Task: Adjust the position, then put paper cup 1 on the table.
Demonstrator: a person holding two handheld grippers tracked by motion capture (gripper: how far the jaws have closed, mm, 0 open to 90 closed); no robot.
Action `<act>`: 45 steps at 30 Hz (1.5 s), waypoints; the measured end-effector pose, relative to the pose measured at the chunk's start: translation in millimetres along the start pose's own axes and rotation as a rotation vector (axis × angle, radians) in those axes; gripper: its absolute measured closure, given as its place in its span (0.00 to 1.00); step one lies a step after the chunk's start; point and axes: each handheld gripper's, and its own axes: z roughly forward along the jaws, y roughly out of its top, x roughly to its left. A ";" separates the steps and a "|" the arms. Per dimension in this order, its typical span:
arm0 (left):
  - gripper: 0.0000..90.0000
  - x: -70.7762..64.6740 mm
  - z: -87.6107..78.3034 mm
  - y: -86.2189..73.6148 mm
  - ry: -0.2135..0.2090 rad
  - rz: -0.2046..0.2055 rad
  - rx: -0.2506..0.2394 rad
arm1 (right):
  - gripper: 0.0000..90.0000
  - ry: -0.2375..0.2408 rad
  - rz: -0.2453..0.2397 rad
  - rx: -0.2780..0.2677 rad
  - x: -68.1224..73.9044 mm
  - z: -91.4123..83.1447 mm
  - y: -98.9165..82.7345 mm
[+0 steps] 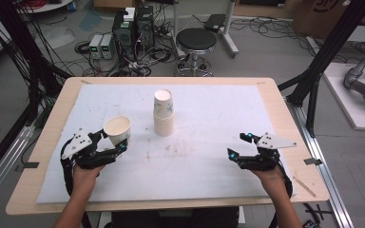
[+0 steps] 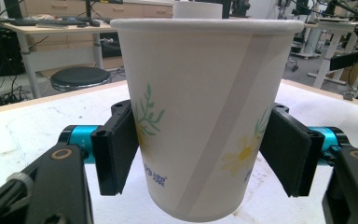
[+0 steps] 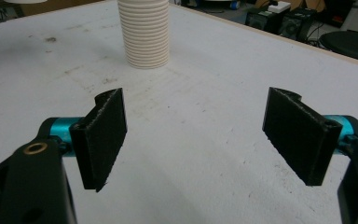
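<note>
the left gripper point(image 1: 116, 142) clasps a flowered paper cup point(image 1: 117, 130) upright between its pads at the left of the white mat point(image 1: 209, 156). the right gripper point(image 1: 240, 146) hangs spread and empty over the mat's right side. a stack of cups point(image 1: 163, 112) stands mid-mat, well apart from both.

I'm working in a lab: my table point(image 1: 52, 123) stands on a grey floor strewn with cables point(image 1: 142, 57), beside computer towers point(image 1: 133, 28), a stool point(image 1: 196, 42), black frame posts point(image 1: 323, 57) and desks point(image 2: 42, 28) behind.
</note>
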 end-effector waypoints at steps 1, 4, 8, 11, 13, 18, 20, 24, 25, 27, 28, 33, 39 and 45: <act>0.35 -0.1 0.0 0.1 0.001 0.003 0.001 | 0.25 0.000 0.000 0.002 0.4 -0.3 -0.3; 0.35 -1.4 0.3 0.4 0.016 0.008 -0.003 | 0.25 -0.005 0.002 0.003 0.7 -1.0 -0.8; 0.35 0.0 0.7 0.9 0.024 0.008 -0.011 | 0.25 -0.007 -0.002 0.001 0.5 -2.2 -0.6; 0.35 2.6 -0.2 0.9 0.037 0.005 -0.017 | 0.25 -0.013 0.000 0.001 0.4 -3.2 -0.7; 0.35 3.9 -0.1 1.0 0.039 0.005 -0.019 | 0.25 -0.011 0.004 0.003 0.7 -3.3 -0.7; 0.35 13.7 3.3 1.6 0.059 0.000 -0.023 | 0.25 -0.008 0.001 0.011 1.4 -1.6 -1.5; 0.35 21.2 4.3 1.0 0.079 0.011 -0.020 | 0.25 -0.008 0.001 0.009 1.4 -2.4 -1.6; 0.35 31.8 4.5 1.6 0.117 0.018 -0.005 | 0.25 -0.012 -0.002 0.004 0.7 -4.2 -0.2; 0.35 35.3 4.4 1.6 0.127 0.015 -0.003 | 0.25 -0.013 -0.005 0.000 1.0 -4.8 0.2; 0.35 41.9 4.2 1.0 0.145 0.008 0.006 | 0.25 -0.012 -0.005 0.000 1.5 -5.3 0.7; 0.35 44.9 3.8 0.5 0.158 0.007 0.017 | 0.25 -0.009 -0.006 -0.003 2.3 -5.4 1.3; 0.34 60.2 4.2 -7.6 0.213 -0.048 0.066 | 0.25 -0.004 -0.012 0.008 3.4 -3.6 0.8; 0.35 67.5 7.6 -16.6 0.241 -0.067 0.125 | 0.25 0.001 -0.012 0.007 3.6 -3.2 0.8; 0.35 72.5 9.2 -22.9 0.278 -0.082 0.176 | 0.25 0.005 -0.008 0.009 3.8 -3.4 0.1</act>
